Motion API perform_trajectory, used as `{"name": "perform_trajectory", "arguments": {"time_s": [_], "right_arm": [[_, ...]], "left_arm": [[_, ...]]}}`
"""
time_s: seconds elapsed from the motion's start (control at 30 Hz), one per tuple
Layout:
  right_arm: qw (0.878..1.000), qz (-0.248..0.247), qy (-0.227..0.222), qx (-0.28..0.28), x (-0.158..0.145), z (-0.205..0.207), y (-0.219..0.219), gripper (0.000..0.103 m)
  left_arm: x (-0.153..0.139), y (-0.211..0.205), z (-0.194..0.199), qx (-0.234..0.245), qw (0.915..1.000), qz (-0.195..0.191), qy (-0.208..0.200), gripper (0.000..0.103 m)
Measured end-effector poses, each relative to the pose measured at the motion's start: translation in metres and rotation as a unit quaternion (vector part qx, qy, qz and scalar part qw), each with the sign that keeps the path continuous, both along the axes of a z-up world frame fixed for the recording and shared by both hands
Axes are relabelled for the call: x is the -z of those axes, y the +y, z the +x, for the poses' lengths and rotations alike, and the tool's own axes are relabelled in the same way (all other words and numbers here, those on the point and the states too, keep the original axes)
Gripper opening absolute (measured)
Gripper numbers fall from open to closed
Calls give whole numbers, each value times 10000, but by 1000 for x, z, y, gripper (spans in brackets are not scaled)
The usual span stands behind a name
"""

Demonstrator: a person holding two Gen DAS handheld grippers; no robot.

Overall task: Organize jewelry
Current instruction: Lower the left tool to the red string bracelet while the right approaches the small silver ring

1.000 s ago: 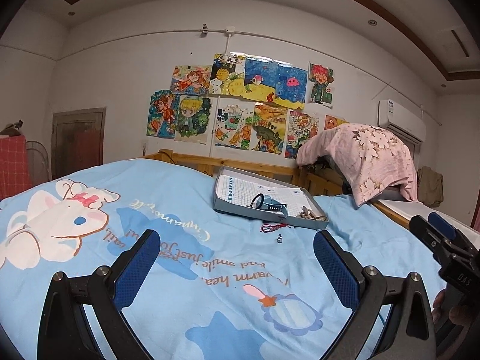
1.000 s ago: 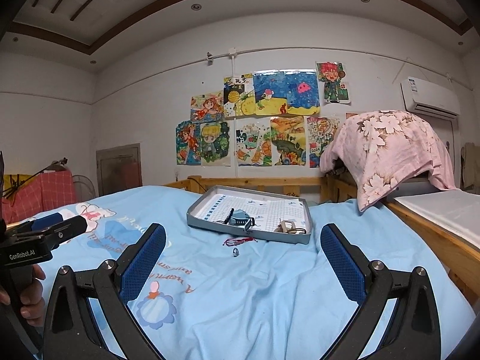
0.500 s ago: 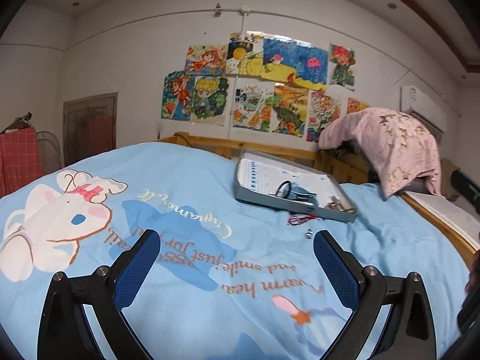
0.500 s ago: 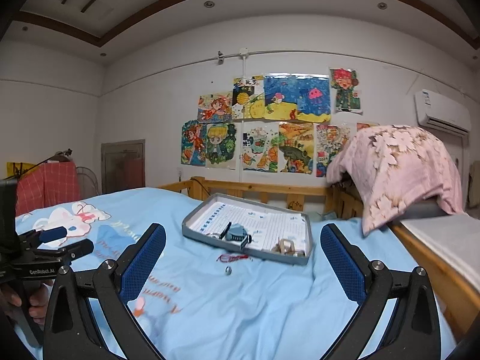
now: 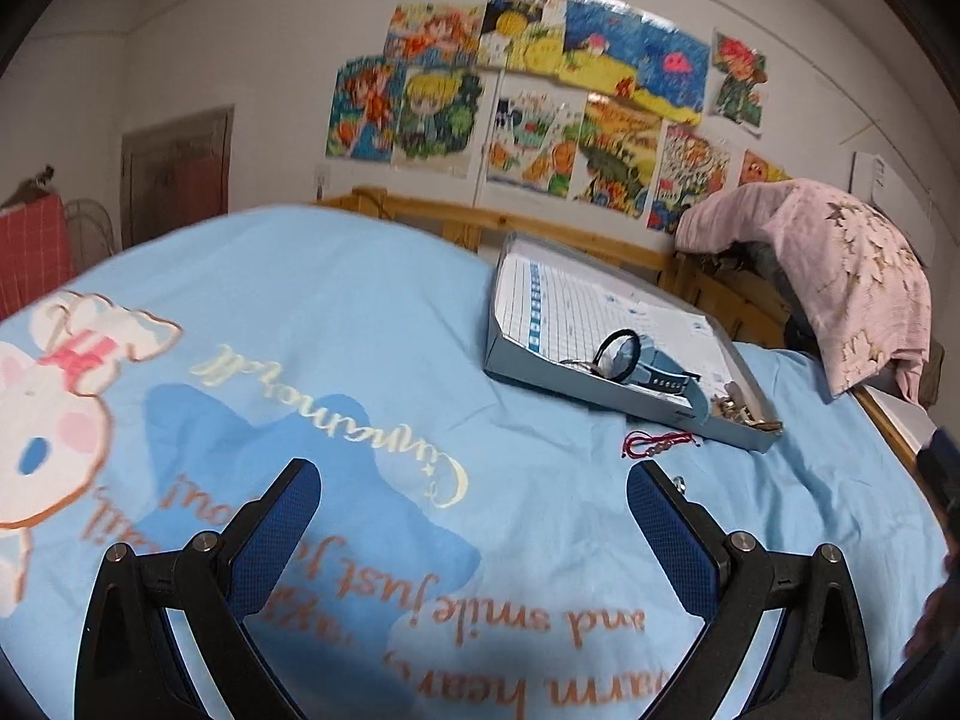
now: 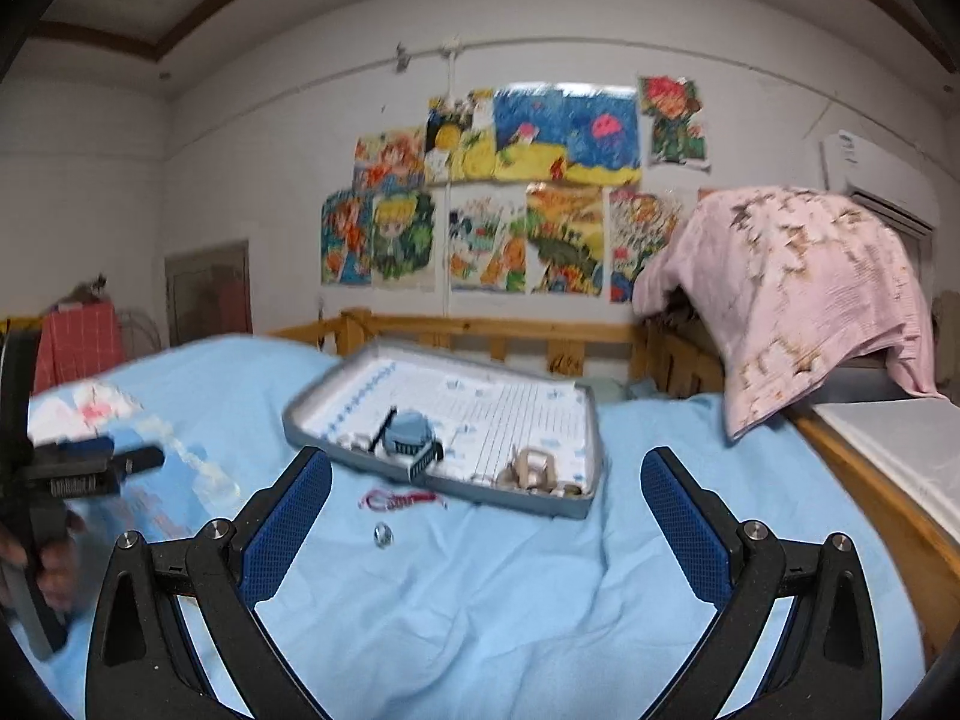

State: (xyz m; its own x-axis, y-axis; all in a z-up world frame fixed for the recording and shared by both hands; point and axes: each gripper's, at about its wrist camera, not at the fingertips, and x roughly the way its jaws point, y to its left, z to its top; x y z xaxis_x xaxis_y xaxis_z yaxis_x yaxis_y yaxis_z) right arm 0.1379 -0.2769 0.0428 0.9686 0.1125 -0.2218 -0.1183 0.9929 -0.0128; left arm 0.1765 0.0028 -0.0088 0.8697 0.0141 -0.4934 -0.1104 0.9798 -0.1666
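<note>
While both tongs gape empty, the red bracelet lies lengthwise along the tray's near edge

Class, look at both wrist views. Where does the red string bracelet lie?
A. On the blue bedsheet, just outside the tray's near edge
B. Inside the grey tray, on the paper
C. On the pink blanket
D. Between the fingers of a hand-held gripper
A: the red string bracelet lies on the blue bedsheet, just in front of the grey tray, with neither hand-held gripper holding it.

You see a soft, matt cloth sheet under a smooth grey tray lined with paper. At two o'clock, a wooden bed rail looks shiny.
</note>
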Motion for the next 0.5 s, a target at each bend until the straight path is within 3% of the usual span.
{"name": "perform_trajectory", "arguments": {"time_s": [0.23, 0.3, 0.37, 0.5], "right_arm": [[9963, -26, 704, -490, 37, 59, 21, 101], [9938, 29, 902, -656, 48, 70, 26, 95], [9905, 7, 1106, -812, 60, 82, 31, 75], [9835, -97, 1419, -1119, 79, 103, 45, 60]], "left_arm": [[2, -9, 45, 328, 9991, 260, 4, 103], [6, -14, 56, 541, 9979, 349, -16, 103], [12, -19, 65, 742, 9966, 365, 22, 103], [31, -23, 82, 1050, 9941, 246, 149, 97]]}}
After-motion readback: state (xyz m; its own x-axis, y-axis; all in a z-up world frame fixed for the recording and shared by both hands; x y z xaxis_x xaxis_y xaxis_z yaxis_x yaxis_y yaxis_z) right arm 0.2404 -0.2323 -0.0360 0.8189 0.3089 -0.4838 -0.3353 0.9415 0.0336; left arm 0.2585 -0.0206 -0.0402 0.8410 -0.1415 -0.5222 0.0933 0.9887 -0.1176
